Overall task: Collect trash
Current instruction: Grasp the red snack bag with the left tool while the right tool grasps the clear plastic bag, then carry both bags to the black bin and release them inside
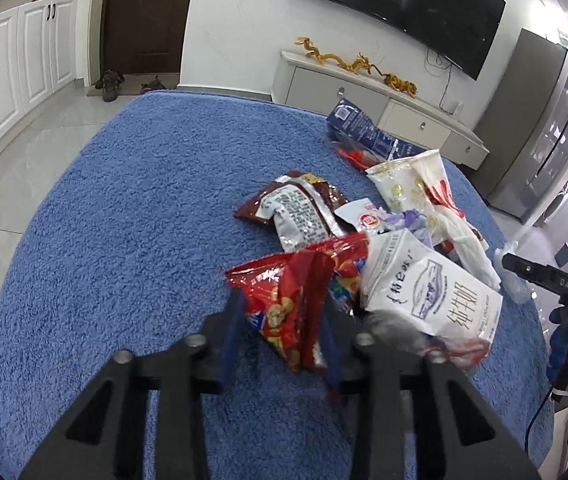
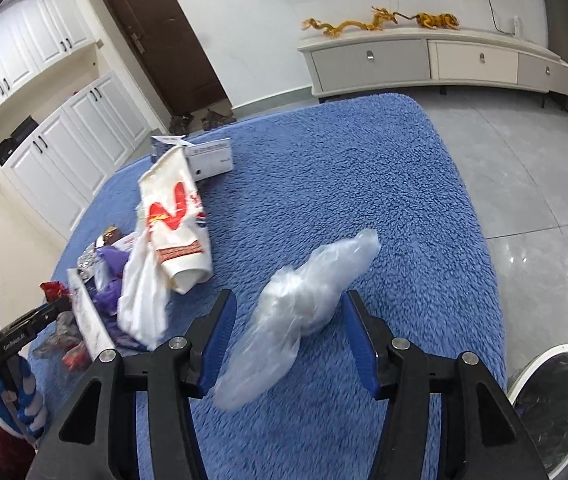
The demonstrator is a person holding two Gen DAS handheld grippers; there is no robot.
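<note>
1. Left gripper (image 1: 284,320): jaws pinch the red snack bag (image 1: 288,300) above the blue rug (image 1: 123,220).
2. Milk pouch (image 1: 432,292) and dark wrapper (image 1: 296,208) crowd just beside it.
3. Right gripper (image 2: 288,336): jaws parted around the clear plastic bag (image 2: 304,300), pads not touching it.
4. Bin (image 2: 556,400) stands off the rug's edge, at lower right.

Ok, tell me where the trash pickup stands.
Done: nothing visibly binned yet. In hand: the left claw is shut on the red snack bag; the right claw straddles the clear plastic bag, still open. Left: milk pouch, dark red wrapper, paper cup, blue box.
</note>
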